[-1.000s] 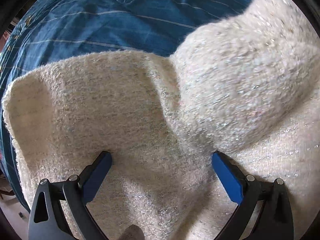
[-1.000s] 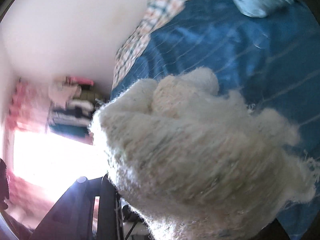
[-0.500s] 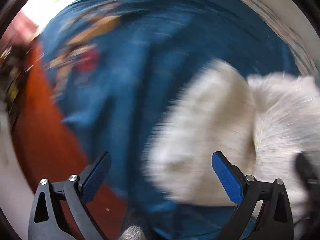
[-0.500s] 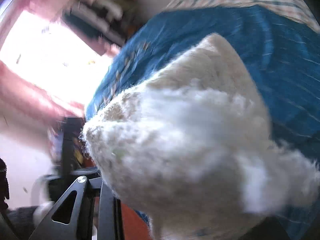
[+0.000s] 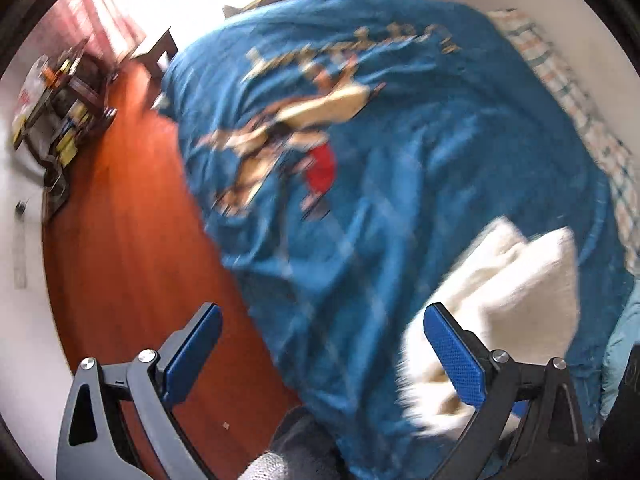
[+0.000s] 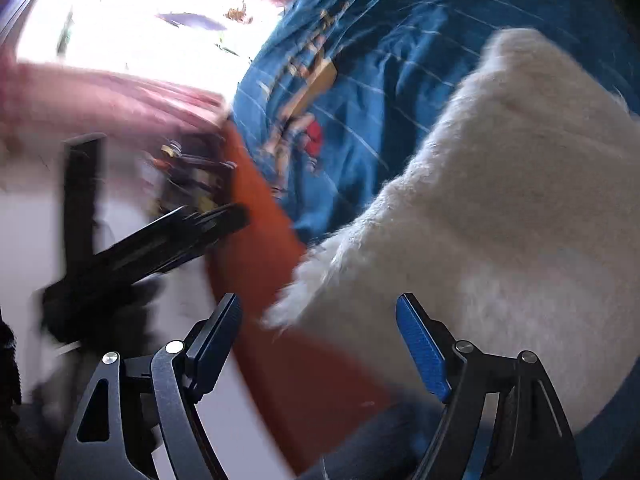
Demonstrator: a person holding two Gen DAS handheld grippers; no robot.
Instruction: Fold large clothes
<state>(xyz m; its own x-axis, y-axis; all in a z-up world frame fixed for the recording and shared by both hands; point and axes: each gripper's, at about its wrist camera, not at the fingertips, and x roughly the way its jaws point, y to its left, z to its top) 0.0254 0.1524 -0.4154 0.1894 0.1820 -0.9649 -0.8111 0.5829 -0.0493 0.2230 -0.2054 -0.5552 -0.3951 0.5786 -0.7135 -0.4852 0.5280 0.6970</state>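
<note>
Fuzzy white garment (image 6: 500, 216) on blue bedspread (image 6: 380, 80), beyond spread right gripper (image 6: 320, 344).

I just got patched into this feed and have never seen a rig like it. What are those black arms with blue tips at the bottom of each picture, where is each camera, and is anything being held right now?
There is no robot here. A person holds one hand-held gripper in each hand, and each carries a wide-angle camera looking forward along its two fingers. The black arms with blue pads are those fingers.

One picture is from the left gripper. Its jaws stand wide apart with nothing between them. It looks across a bed with a blue bedspread, and a fluffy cream sweater lies on it to the right.

The other picture is from the right gripper. Its jaws are also apart. The same sweater fills the right side, close to the right pad, but is not pinched.

Nothing is held. Both pictures are blurred by motion.
</note>
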